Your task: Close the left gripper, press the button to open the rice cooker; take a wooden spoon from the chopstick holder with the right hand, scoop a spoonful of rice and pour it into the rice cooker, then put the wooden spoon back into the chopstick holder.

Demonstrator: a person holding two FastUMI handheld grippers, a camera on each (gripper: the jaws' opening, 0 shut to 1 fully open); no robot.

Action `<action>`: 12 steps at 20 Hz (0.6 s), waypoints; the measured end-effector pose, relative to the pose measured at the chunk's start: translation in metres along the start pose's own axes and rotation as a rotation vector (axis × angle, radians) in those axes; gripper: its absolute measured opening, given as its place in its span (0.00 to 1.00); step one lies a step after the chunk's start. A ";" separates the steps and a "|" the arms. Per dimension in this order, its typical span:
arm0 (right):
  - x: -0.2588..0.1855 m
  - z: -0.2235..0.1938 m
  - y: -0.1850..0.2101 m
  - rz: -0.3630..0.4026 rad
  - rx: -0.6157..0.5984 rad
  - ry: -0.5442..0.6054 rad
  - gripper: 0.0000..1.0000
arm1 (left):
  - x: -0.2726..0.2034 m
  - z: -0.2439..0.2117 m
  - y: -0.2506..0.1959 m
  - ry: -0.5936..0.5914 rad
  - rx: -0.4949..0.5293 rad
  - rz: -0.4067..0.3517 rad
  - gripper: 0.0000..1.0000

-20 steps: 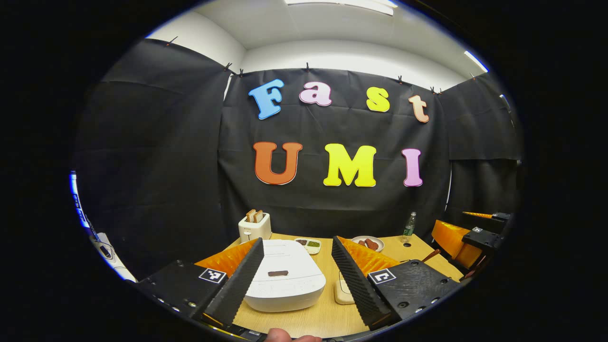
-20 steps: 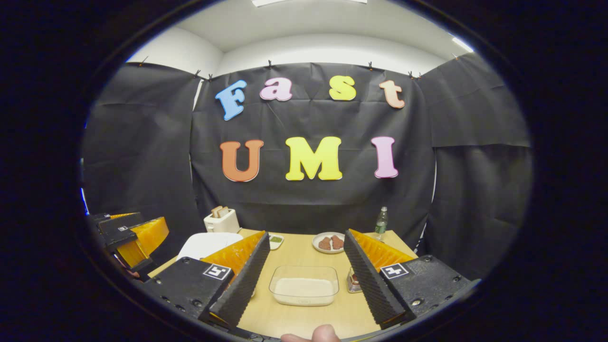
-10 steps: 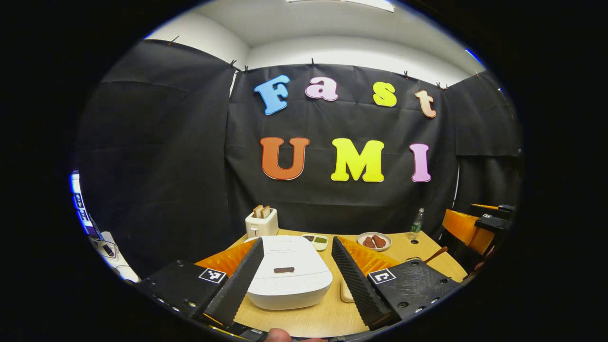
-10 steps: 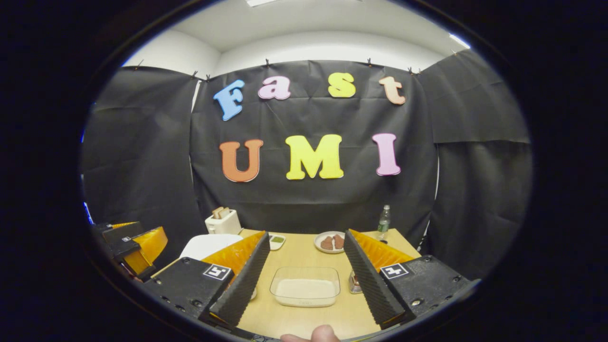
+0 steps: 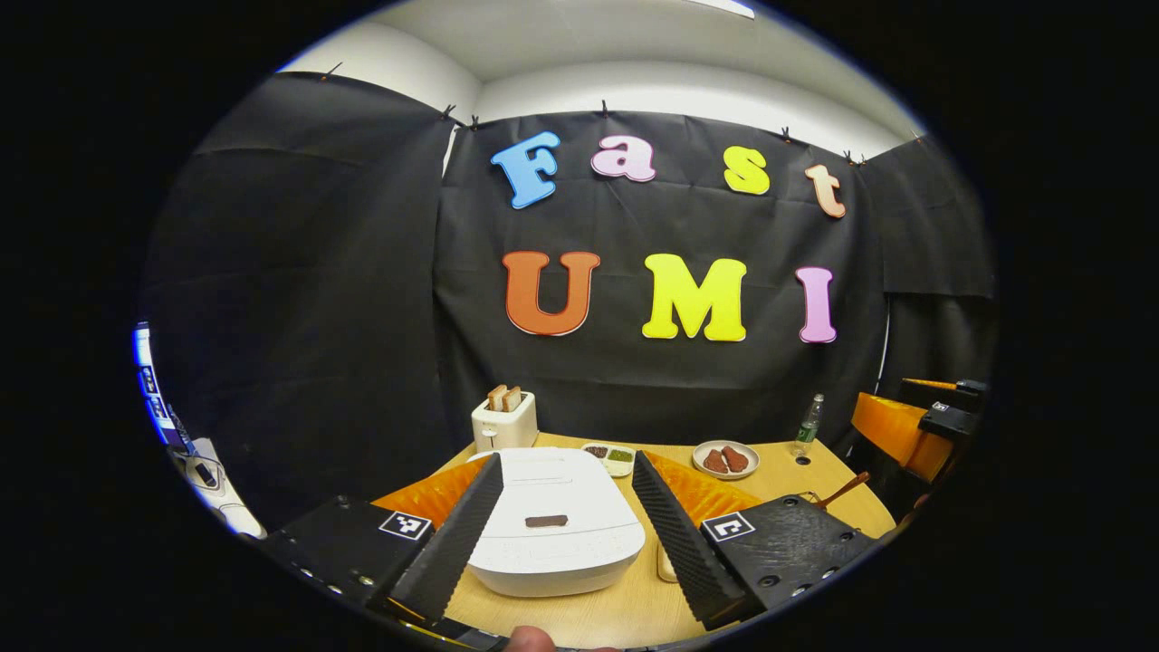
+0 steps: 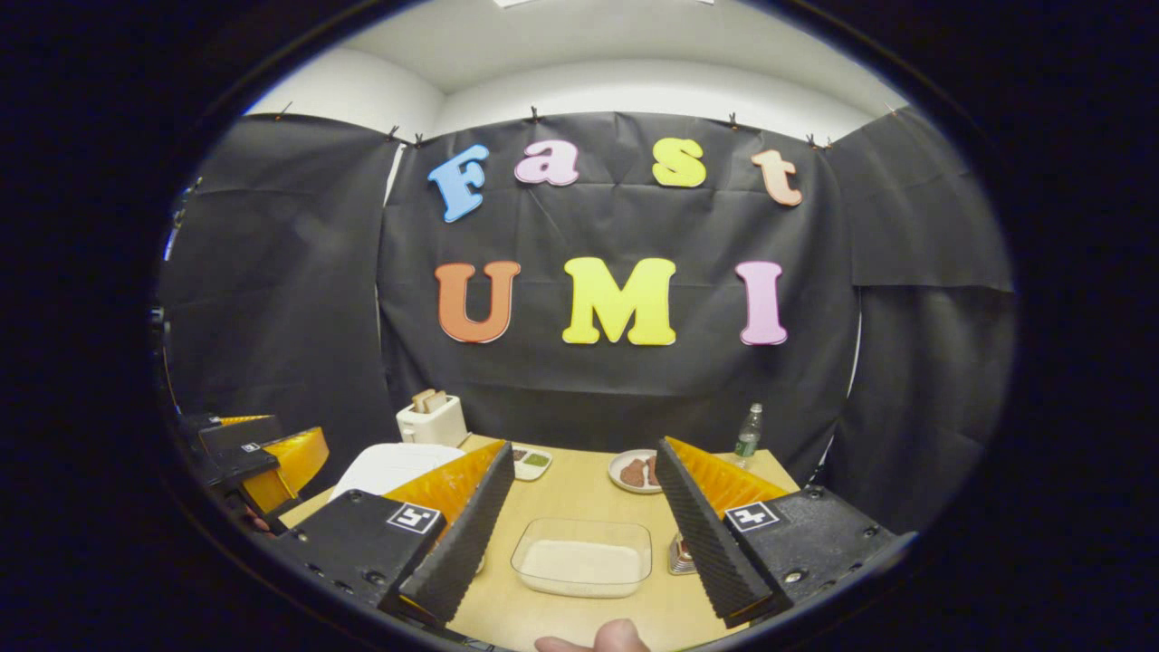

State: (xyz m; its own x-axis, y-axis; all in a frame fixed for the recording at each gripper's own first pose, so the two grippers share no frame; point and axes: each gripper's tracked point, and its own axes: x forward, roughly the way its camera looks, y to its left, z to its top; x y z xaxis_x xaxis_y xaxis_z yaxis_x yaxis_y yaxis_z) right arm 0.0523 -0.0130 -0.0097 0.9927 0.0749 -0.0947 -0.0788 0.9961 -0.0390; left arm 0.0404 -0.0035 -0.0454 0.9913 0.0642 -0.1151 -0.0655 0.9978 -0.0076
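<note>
The left gripper [image 5: 563, 534] hangs with its jaws spread wide, empty, framing the white rice cooker [image 5: 554, 530] between the two fingers. The lid is down, and the small dark button [image 5: 546, 521] on top sits almost midway between the fingertips. That lines things up for the press, but by my reading the jaws have to come together first (a closed tip gives one firm point to push with), so the task's first step is not yet done.

The right gripper [image 6: 584, 534] is also wide open and holds nothing. Between its fingers lies the clear rice container [image 6: 582, 569], shallow, with a pale layer of rice across its bottom. Just beside its right finger stands a small holder [image 6: 681, 554], mostly hidden; I take it for the chopstick holder, though I cannot be sure. In the left gripper view a wooden spoon handle [image 5: 842, 490] slants up near the table's right edge, within reach of the right hand, which suits the task.

Farther out on the wooden table [image 6: 579, 484]: a white toaster [image 5: 504, 422] with bread slices in it behind the cooker, a small divided dish [image 5: 609, 455], a plate of brown food [image 5: 726, 459] and a bottle [image 5: 807, 424] by the wall.
</note>
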 end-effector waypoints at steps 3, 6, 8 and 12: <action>0.012 -0.004 0.004 0.032 -0.001 0.014 0.99 | 0.016 -0.016 -0.003 0.061 -0.016 -0.014 0.92; 0.024 -0.003 -0.001 0.039 -0.016 0.006 0.98 | 0.032 -0.036 0.001 0.137 -0.025 -0.002 0.61; 0.034 -0.006 0.002 0.062 -0.010 0.010 1.00 | 0.040 -0.051 0.008 0.194 -0.033 0.023 0.35; 0.051 -0.011 -0.003 0.079 -0.010 0.024 1.00 | 0.052 -0.076 0.016 0.296 -0.051 0.048 0.02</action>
State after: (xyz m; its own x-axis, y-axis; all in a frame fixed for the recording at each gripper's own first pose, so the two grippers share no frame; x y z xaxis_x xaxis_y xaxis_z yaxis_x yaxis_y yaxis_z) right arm 0.1023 -0.0127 -0.0251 0.9809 0.1516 -0.1214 -0.1576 0.9867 -0.0406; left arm 0.0818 0.0143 -0.1267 0.9110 0.0964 -0.4009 -0.1244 0.9912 -0.0443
